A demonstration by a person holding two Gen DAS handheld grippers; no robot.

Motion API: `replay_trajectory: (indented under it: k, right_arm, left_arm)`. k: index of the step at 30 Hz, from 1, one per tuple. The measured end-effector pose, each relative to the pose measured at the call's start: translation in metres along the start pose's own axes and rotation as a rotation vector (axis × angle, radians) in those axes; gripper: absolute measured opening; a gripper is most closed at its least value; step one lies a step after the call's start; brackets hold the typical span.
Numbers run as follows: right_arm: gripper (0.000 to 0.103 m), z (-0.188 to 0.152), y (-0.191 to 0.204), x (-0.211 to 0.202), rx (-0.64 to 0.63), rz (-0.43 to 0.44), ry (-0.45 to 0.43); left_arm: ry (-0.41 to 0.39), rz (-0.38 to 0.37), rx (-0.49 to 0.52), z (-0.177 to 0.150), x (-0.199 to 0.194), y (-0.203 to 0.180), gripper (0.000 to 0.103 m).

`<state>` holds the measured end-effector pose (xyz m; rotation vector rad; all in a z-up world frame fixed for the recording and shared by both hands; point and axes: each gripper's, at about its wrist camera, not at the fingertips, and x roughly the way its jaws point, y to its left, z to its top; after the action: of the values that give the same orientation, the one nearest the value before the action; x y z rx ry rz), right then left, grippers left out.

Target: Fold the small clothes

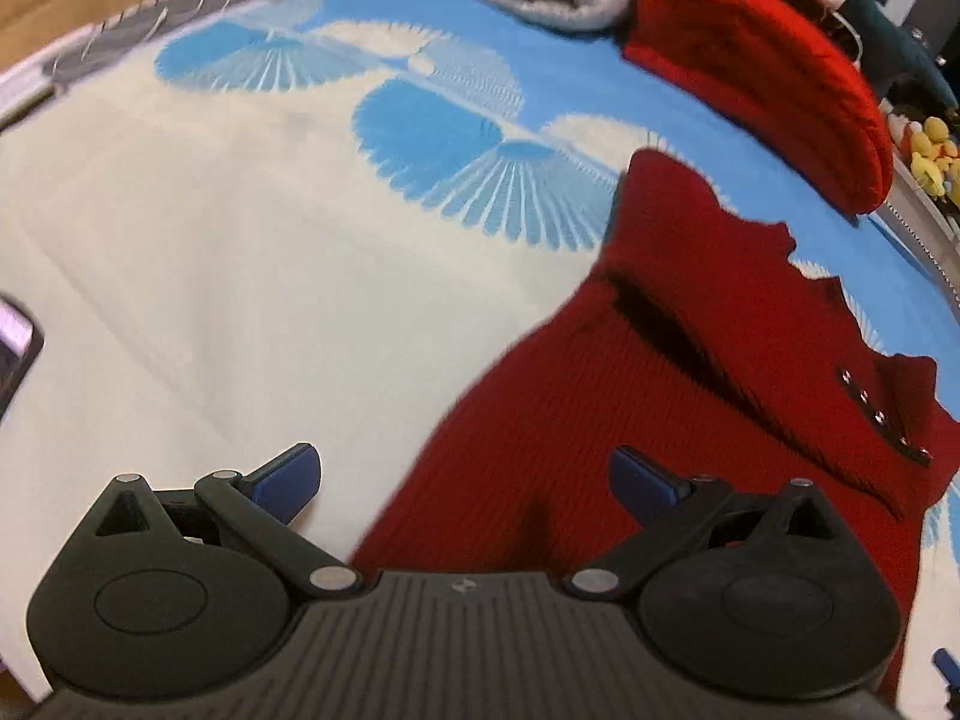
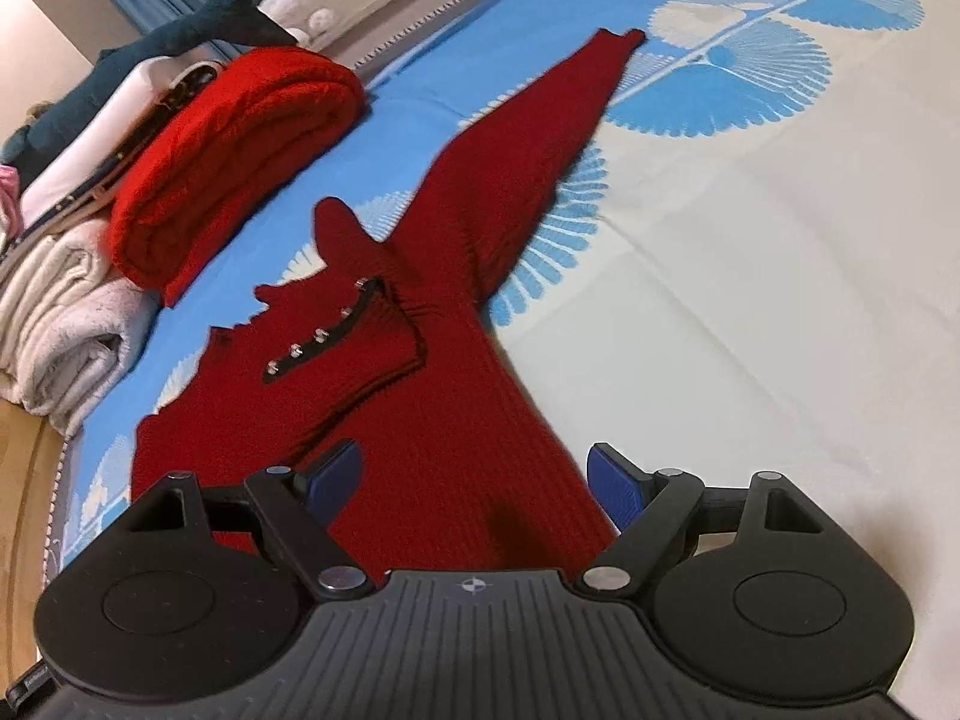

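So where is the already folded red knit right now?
The folded red knit lies at the far edge of the blue-and-white bed cover, upper left in the right wrist view, between the white towels and the spread dark red sweater.

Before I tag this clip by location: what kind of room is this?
Probably a bedroom: the dark red knitted sweater lies on a blue and cream floral bedspread, beside a folded bright red knit, stacked white towels and a dark teal plush shark.

Sweater [image 2: 420,408] hem behind right tool [image 2: 474,483]
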<state>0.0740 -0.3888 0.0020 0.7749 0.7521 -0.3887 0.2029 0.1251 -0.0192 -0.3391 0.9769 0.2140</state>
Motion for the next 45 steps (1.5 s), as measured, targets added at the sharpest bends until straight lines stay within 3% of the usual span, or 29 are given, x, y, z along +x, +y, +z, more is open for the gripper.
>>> replay_trajectory:
  k: [3,5,10,12,15,17,19,21,22,23,24,26,29,34,37,39,42,45]
  right_arm:
    - [0.083,-0.003,0.008,0.008,-0.014,0.021,0.009]
    - [0.083,-0.003,0.015,0.013,-0.036,0.027,0.003]
    - [0.083,0.006,0.034,0.036,-0.033,0.105,-0.012]
    - [0.083,0.013,0.043,0.053,-0.043,0.118,-0.006]
    - [0.083,0.026,0.054,0.083,-0.072,0.075,0.002]
    - [0.083,0.035,0.059,0.106,-0.093,0.03,0.008]
    - [0.082,0.042,0.062,0.127,-0.106,0.0,0.017]
    - [0.072,0.044,0.066,0.142,-0.135,0.004,0.03]
    - [0.057,0.044,0.072,0.148,-0.169,-0.023,0.023]
    - [0.026,0.043,0.081,0.152,-0.236,-0.064,0.005]
    - [0.017,0.042,0.089,0.154,-0.296,-0.064,0.001]
    - [0.013,0.04,0.107,0.149,-0.389,-0.061,-0.042]
    - [0.013,0.044,0.138,0.129,-0.504,-0.003,-0.141]
    - [0.013,0.061,0.146,0.108,-0.492,0.047,-0.224]
    - [0.013,0.06,0.116,0.132,-0.444,-0.019,-0.128]
    - [0.015,0.051,0.088,0.162,-0.416,-0.08,-0.004]
    - [0.021,0.044,0.073,0.162,-0.424,-0.024,-0.033]
    - [0.04,0.057,0.063,0.15,-0.345,0.037,0.017]
  left_arm:
    - [-0.081,0.039,0.114,0.01,0.008,-0.016,0.102]
    - [-0.102,0.062,0.223,0.011,0.012,-0.03,0.102]
    - [-0.097,0.027,0.395,0.015,0.048,-0.064,0.102]
    - [-0.137,0.072,0.444,0.021,0.065,-0.079,0.102]
    - [-0.197,0.142,0.442,0.035,0.089,-0.09,0.102]
    - [-0.162,0.154,0.377,0.045,0.106,-0.086,0.103]
    - [-0.123,0.116,0.318,0.05,0.119,-0.077,0.103]
    - [-0.107,0.089,0.281,0.057,0.122,-0.07,0.103]
    - [-0.086,0.079,0.255,0.063,0.124,-0.066,0.103]
    - [-0.072,0.074,0.232,0.067,0.124,-0.063,0.103]
    - [-0.063,0.071,0.214,0.07,0.124,-0.059,0.103]
    - [-0.062,0.068,0.206,0.071,0.122,-0.052,0.103]
    - [-0.061,0.065,0.209,0.07,0.121,-0.048,0.103]
    - [-0.058,0.052,0.201,0.066,0.117,-0.042,0.103]
    - [-0.063,0.048,0.207,0.065,0.118,-0.041,0.103]
    - [-0.071,0.055,0.216,0.062,0.117,-0.044,0.103]
    - [-0.076,0.058,0.217,0.06,0.116,-0.045,0.103]
    - [-0.059,0.05,0.208,0.061,0.113,-0.043,0.103]
